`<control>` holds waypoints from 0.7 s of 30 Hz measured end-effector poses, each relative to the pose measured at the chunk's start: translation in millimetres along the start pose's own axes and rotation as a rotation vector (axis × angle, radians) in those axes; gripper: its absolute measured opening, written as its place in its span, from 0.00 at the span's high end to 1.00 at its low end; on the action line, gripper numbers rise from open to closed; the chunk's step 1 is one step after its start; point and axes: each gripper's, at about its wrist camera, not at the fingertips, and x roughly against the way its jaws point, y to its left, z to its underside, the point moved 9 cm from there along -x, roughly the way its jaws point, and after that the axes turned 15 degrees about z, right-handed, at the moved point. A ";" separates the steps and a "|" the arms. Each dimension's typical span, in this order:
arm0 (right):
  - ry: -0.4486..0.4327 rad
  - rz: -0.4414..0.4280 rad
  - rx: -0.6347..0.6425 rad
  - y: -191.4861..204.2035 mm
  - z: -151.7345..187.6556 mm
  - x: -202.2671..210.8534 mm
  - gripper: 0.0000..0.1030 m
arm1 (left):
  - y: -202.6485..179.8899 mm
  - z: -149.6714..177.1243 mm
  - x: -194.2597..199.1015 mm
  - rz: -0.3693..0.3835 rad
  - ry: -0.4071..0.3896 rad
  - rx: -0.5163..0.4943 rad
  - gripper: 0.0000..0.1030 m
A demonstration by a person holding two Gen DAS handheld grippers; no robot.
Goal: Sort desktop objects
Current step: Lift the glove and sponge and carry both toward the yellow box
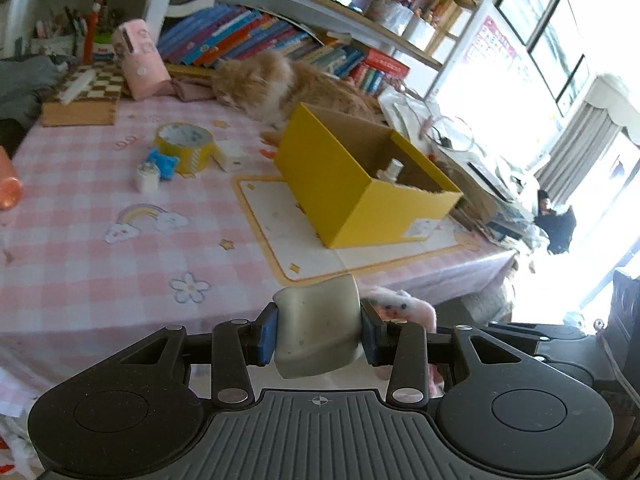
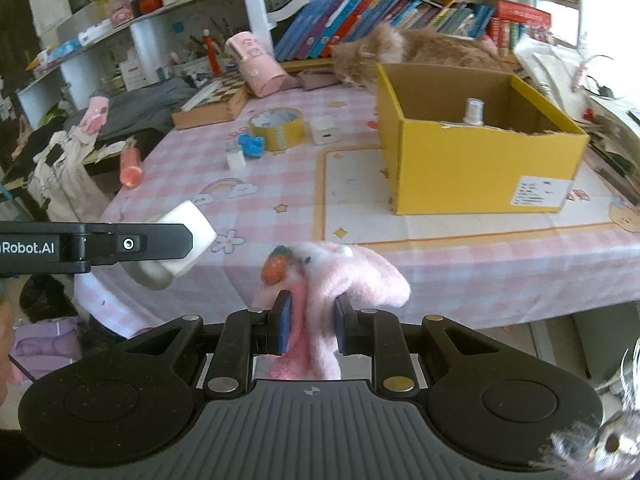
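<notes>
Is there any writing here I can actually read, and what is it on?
"Robot.AI": on the left gripper, its start cut off by the picture's edge.
White label on the yellow box: too blurred to read.
Book spines and wall calendar: too small to read.

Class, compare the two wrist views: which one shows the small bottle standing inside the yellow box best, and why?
The right wrist view. It looks over the front wall of the yellow box, so the small bottle shows its cap and shoulders against the cardboard. The left wrist view sees the box at a slant; there the bottle is smaller and largely hidden by the wall.
</notes>
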 end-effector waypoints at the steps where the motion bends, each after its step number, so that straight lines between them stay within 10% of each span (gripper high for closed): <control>1: 0.000 0.010 -0.011 -3.4 1.4 1.4 0.81 | -2.5 0.9 -2.7 0.007 0.009 -0.005 0.62; 21: 0.064 0.136 -0.225 -74.0 32.9 14.2 0.81 | -57.5 8.1 -62.5 0.127 0.169 -0.177 0.62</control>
